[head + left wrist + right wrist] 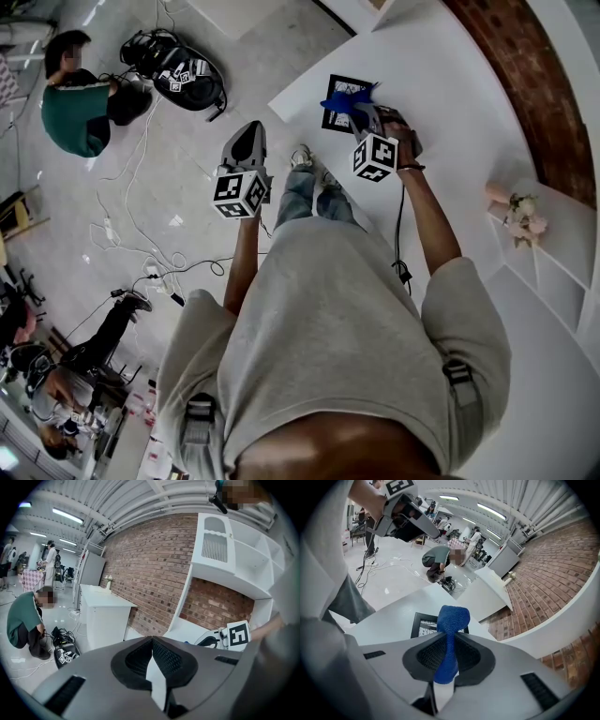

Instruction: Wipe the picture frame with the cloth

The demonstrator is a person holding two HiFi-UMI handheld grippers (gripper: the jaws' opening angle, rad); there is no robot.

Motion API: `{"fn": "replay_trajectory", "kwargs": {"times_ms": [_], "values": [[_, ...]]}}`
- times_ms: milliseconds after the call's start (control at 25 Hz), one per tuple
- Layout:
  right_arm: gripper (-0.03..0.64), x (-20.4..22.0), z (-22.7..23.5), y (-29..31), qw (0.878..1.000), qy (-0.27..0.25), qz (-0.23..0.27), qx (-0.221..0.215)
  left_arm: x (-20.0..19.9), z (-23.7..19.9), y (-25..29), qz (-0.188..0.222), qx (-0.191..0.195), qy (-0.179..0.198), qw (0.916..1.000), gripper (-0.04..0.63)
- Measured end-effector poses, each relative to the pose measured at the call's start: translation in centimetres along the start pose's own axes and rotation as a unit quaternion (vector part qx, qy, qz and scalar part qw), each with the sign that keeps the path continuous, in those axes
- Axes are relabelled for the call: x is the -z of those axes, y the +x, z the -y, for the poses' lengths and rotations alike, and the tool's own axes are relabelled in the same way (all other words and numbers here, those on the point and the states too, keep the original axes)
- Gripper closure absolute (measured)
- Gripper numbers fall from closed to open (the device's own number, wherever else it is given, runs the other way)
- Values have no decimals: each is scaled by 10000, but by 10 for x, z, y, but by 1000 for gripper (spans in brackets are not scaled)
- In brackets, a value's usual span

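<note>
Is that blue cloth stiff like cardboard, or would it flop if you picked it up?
Probably floppy: the blue cloth squeezes thin where the right gripper pinches it, then bulges out past the jaws. It looks fuzzy, so it is likely soft, light and not very slippery.

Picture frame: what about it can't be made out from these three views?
- Head view: the picture frame is small, and the blue cloth covers its middle.
- Right gripper view: the cloth and the right gripper hide its near edge, and its print is too small to read.
- Left gripper view: the frame is not shown.
</note>
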State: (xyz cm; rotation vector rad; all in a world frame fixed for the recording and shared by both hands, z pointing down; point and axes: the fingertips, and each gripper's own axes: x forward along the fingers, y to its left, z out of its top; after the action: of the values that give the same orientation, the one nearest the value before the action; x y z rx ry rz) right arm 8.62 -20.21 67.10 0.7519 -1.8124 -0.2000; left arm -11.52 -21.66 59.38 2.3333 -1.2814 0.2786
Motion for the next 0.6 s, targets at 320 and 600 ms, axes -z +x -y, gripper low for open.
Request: {"fn": "replay_trajectory", "kwargs": {"times_ms": [320, 600], "values": [[557, -2, -32, -17, 9999, -18, 71, -124, 3, 12, -4, 54, 13, -12, 10000, 580], [557, -9, -60, -30, 9996, -101, 154, -208, 3, 17, -6, 92, 7, -11, 10000, 580]]}}
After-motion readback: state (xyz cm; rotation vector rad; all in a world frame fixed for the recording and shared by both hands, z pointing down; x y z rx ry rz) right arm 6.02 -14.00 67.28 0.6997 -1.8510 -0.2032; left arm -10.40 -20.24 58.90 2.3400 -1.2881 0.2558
